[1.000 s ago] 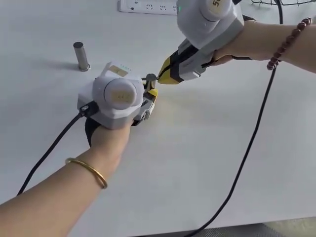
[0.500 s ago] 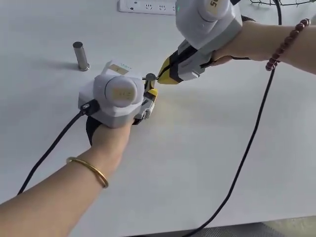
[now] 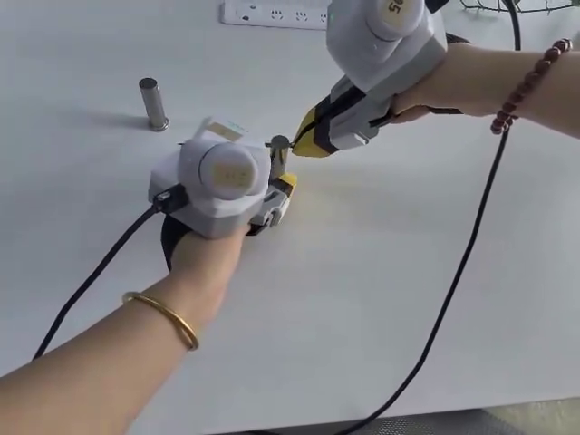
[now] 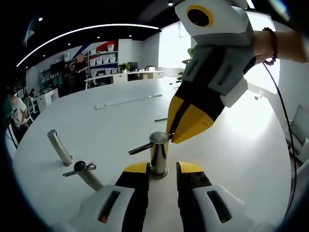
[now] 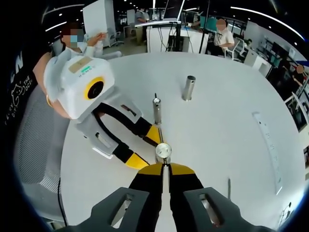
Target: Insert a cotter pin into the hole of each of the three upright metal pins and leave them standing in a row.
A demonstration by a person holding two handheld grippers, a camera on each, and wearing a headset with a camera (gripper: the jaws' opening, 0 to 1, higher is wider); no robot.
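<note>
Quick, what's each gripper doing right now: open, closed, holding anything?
Left gripper: shut on the upright metal pin, near its base.
Right gripper: shut on the cotter pin, at that pin's top.

Three short steel pins stand upright on the white desk point(image 3: 362, 272). The first pin point(image 4: 159, 153) has a cotter pin point(image 4: 140, 149) jutting sideways from the hole near its top. The second pin point(image 4: 88, 175), close beside it, has its own cotter pin point(image 4: 70, 173) through it. The third pin point(image 3: 153, 103) stands well apart, bare.
</note>
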